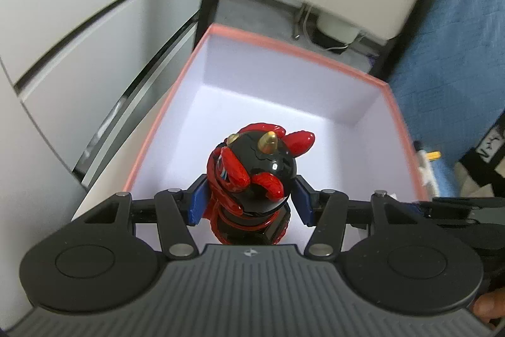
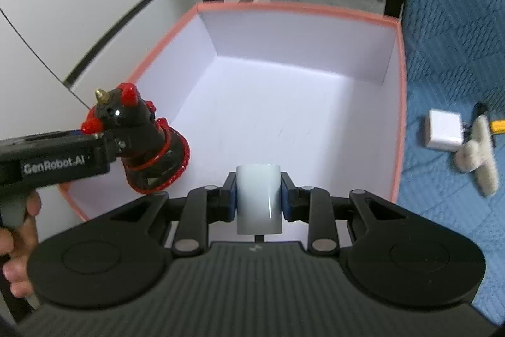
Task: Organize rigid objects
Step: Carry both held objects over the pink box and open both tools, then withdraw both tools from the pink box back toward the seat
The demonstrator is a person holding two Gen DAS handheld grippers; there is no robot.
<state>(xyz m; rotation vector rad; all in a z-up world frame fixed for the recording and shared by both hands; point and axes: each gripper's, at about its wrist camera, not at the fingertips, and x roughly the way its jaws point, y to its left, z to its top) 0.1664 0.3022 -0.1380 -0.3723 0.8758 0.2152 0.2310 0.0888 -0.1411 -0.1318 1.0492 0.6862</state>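
My left gripper (image 1: 249, 198) is shut on a red and black horned toy figure (image 1: 252, 176) and holds it above the near left part of an open pink-rimmed box (image 1: 284, 45) with a white inside. The right wrist view shows the same figure (image 2: 139, 141) tilted over the box's left rim (image 2: 132, 78), held by the left gripper (image 2: 104, 144). My right gripper (image 2: 258, 195) is shut on a white cylinder (image 2: 258, 201) above the box's near edge.
The box stands on a blue cloth (image 2: 454, 21). On the cloth to the right lie a white charger block (image 2: 443, 130), a fuzzy white piece (image 2: 478, 160) and a yellow-handled item (image 2: 498, 125). White cabinet panels (image 2: 63, 5) are on the left.
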